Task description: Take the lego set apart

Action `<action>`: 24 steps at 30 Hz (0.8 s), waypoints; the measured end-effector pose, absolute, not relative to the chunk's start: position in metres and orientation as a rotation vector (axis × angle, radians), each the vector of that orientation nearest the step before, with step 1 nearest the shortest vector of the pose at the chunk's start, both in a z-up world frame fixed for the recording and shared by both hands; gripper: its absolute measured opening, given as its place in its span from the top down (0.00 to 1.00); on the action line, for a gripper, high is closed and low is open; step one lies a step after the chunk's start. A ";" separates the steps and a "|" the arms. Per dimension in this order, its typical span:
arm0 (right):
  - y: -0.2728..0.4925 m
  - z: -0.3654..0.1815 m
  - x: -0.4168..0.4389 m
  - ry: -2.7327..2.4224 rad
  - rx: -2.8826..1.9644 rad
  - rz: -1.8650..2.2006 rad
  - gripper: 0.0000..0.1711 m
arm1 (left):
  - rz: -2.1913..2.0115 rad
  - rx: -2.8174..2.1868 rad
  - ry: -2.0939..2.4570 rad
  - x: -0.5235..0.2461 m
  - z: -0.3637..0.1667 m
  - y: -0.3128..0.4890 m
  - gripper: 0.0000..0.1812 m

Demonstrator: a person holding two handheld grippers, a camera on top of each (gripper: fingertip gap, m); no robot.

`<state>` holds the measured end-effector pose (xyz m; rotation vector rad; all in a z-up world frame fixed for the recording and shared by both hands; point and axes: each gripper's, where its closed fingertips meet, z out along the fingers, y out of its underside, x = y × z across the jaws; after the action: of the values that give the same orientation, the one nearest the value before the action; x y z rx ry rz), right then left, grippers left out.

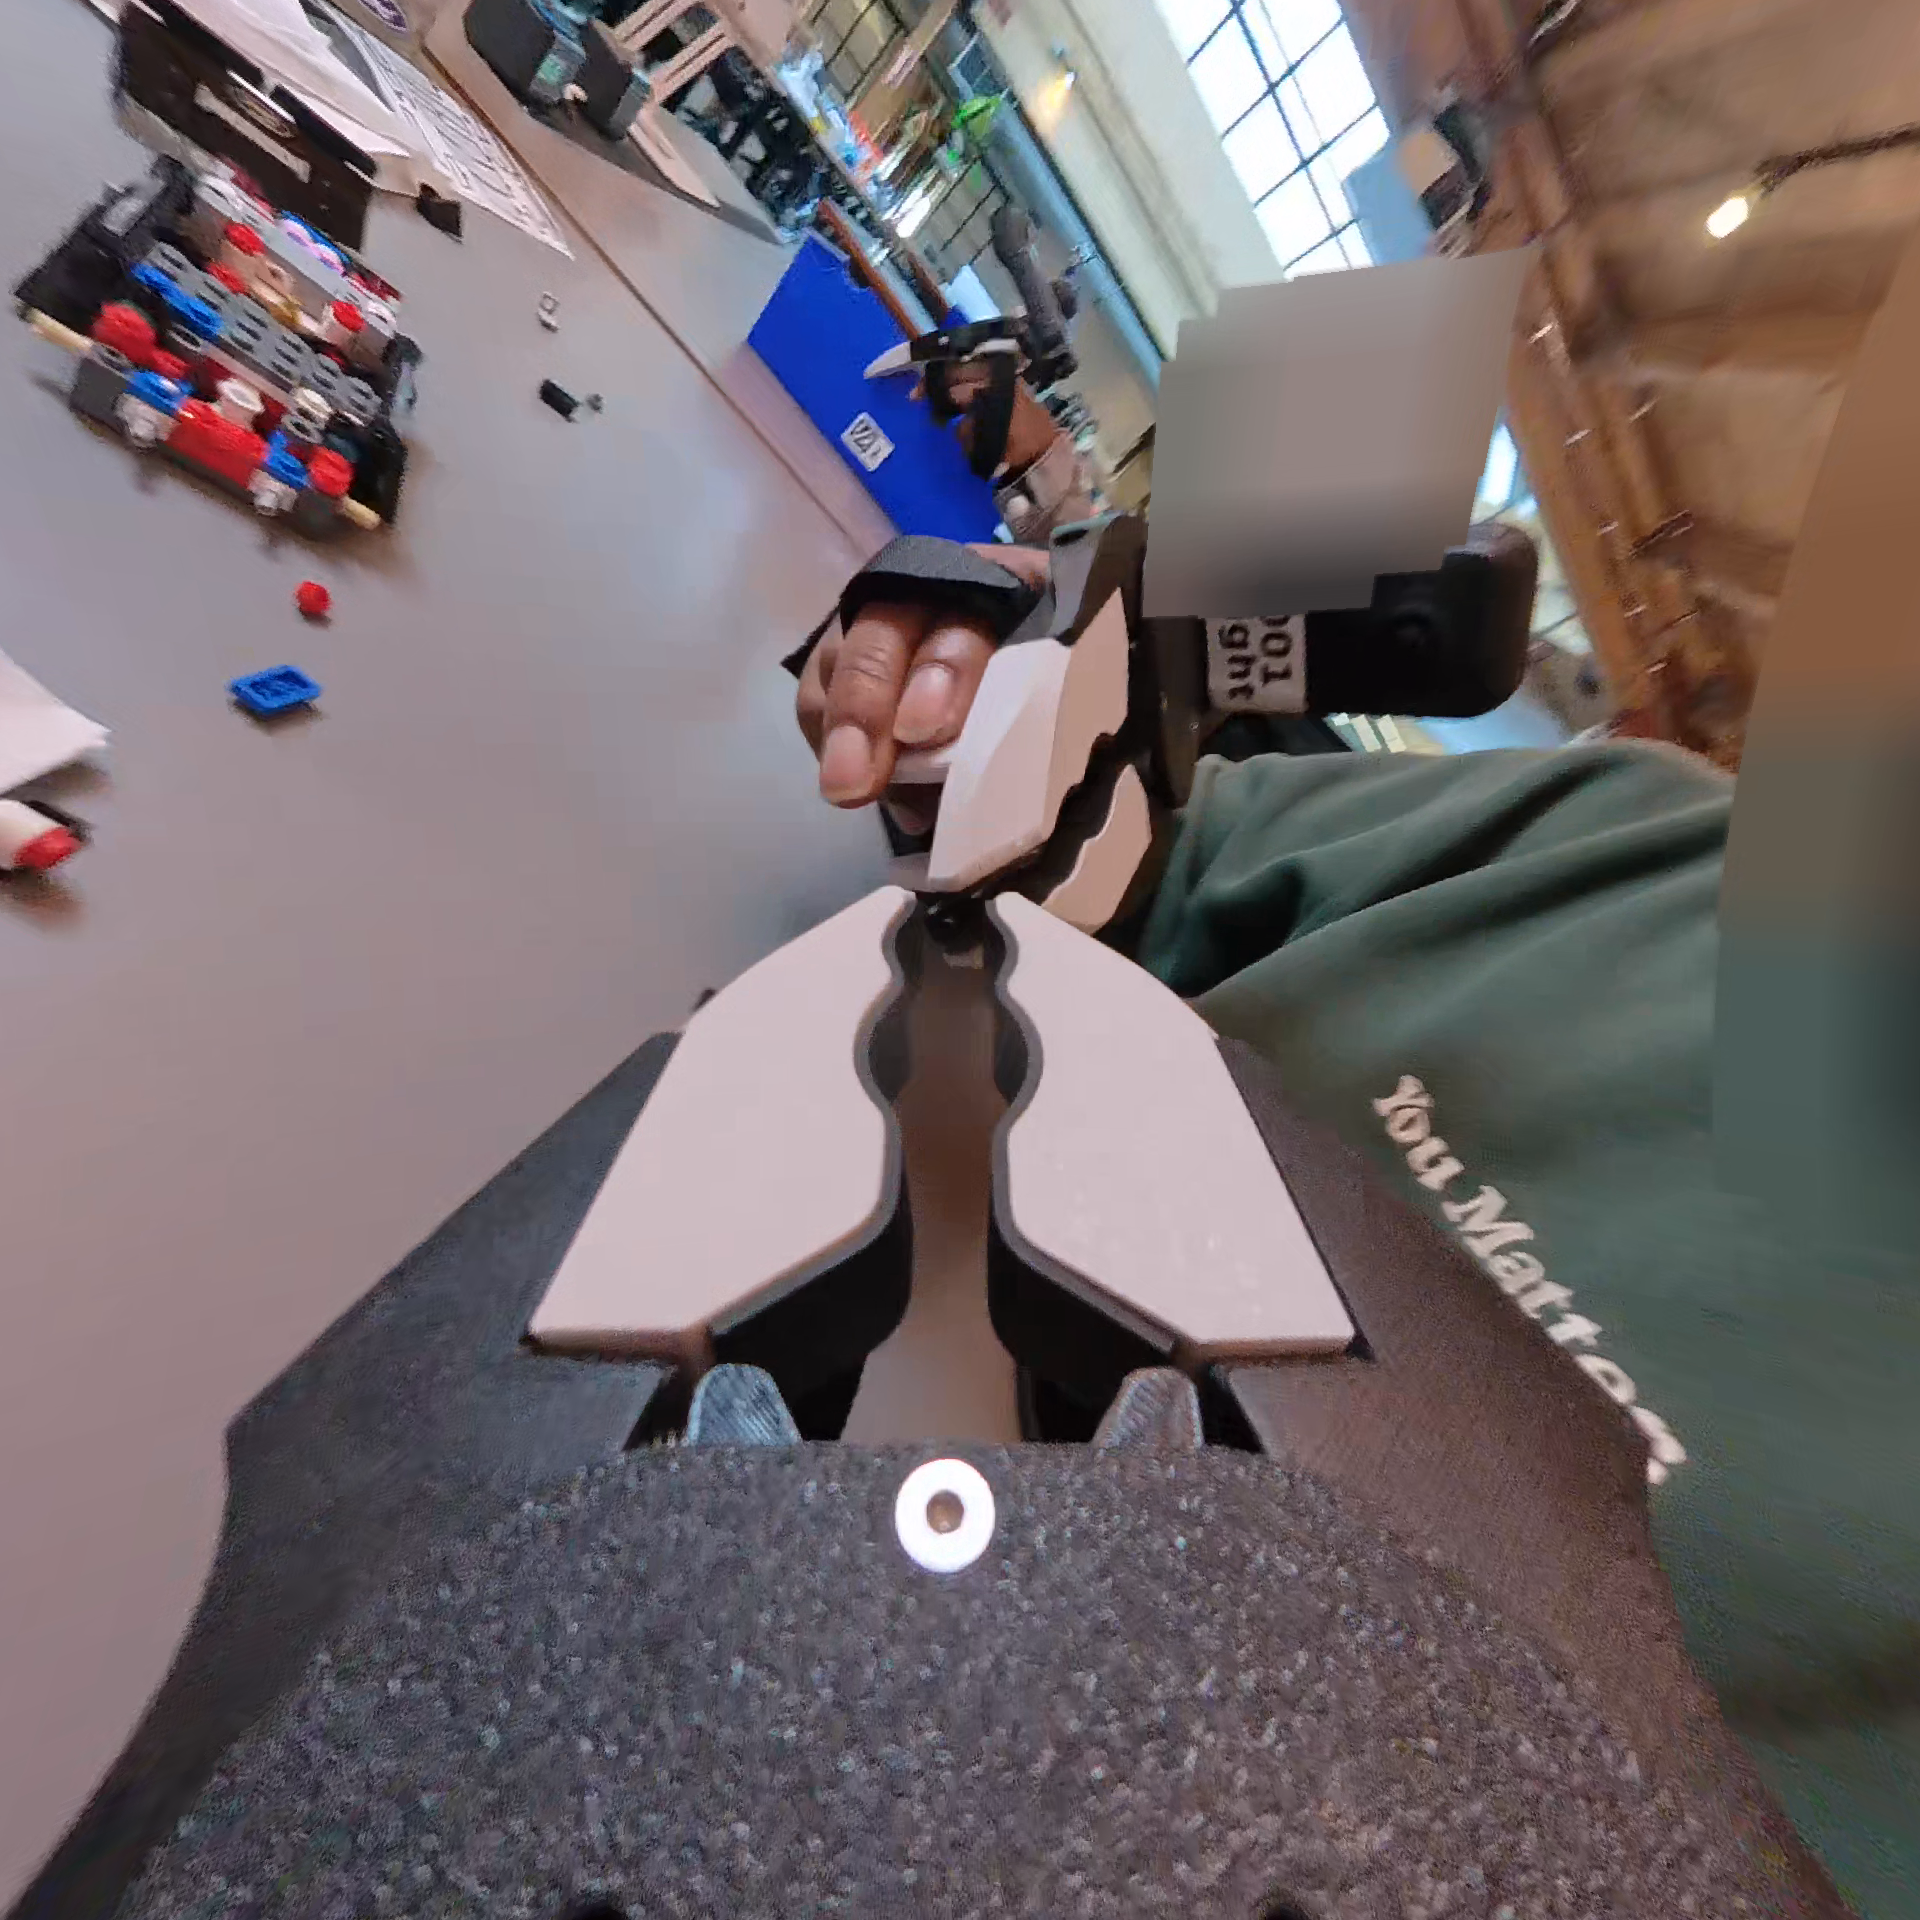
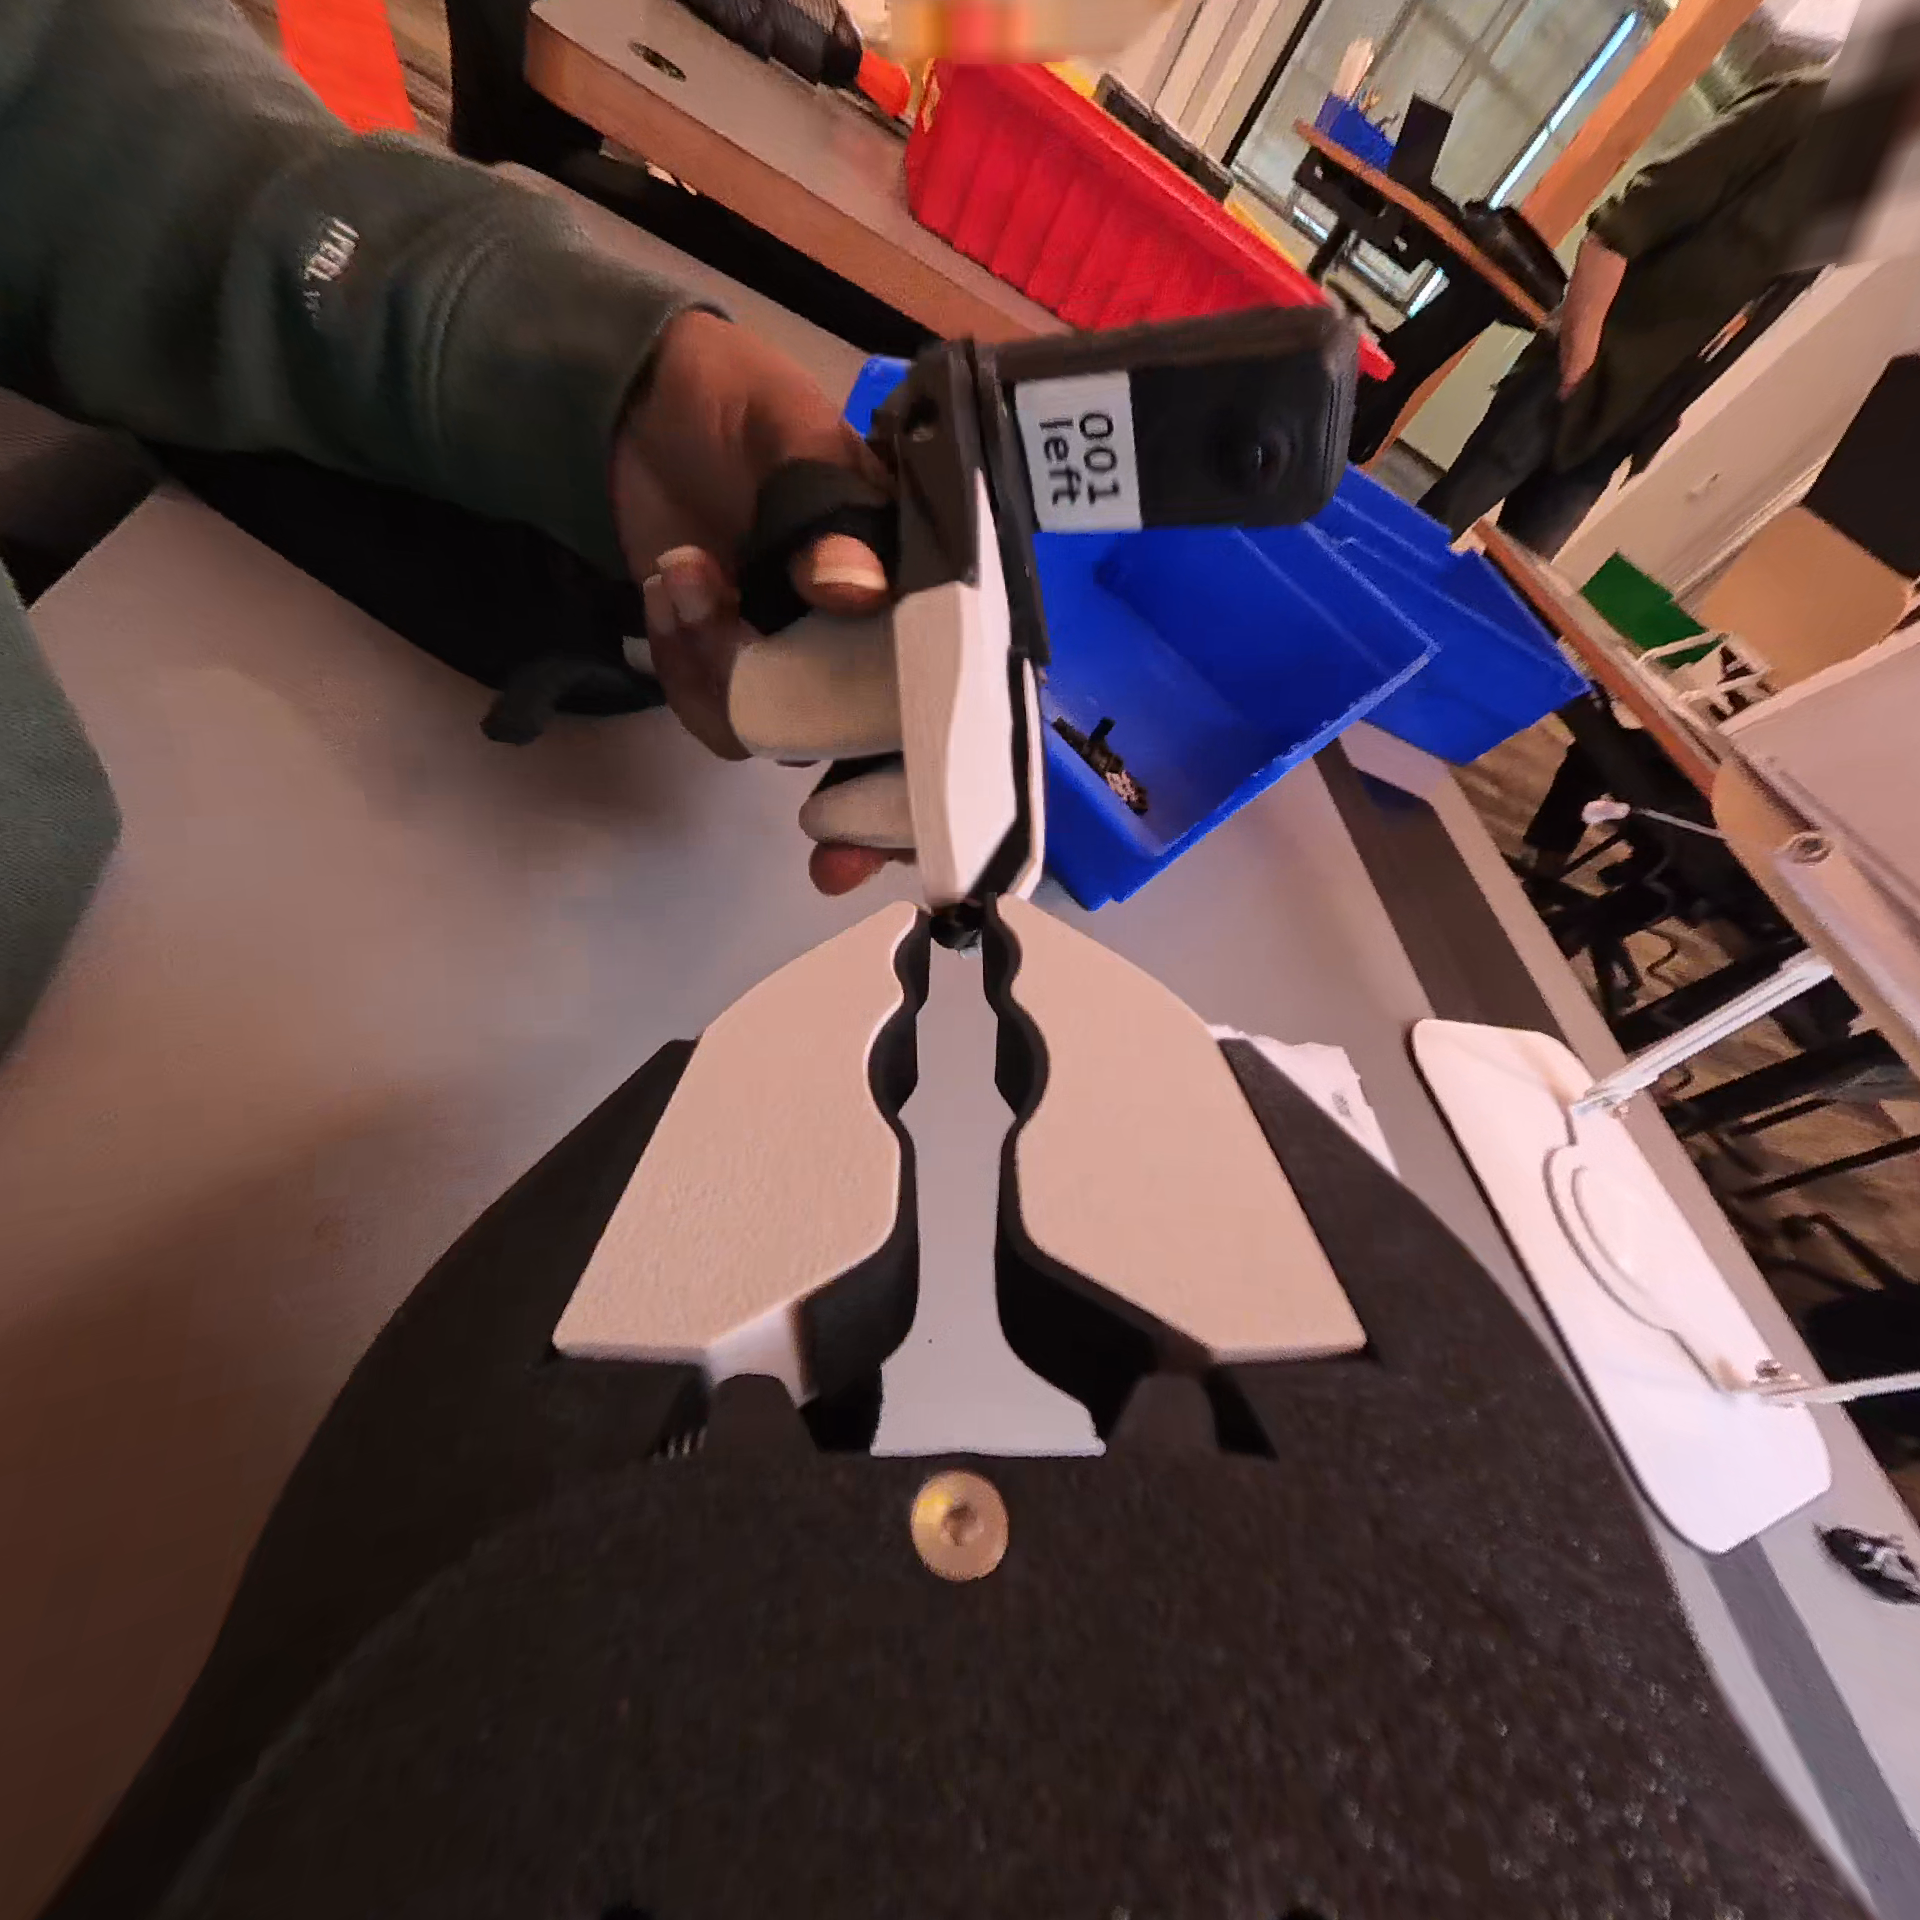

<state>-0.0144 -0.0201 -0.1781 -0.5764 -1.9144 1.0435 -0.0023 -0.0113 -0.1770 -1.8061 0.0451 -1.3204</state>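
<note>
One small black piece is pinched between both claws in mid-air above the grey tabletop; left claw and right claw each clamp an end; the remaining lego set sits well apart; next, I judge, a straight opposing pull.

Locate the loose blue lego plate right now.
In the left wrist view, the blue lego plate lies flat on the grey table at far left, just below a loose red piece and nearer than the lego set.
</note>
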 end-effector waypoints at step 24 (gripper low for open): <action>-0.026 -0.239 0.002 -2.311 -0.767 1.070 0.87 | 0.321 -2.310 -0.304 -0.215 -0.231 -0.040 0.67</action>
<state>0.0016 -0.0264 -0.2387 -0.7668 -2.3111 1.0699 -0.2150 -0.0403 -0.2313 -2.3099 -0.3037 0.3207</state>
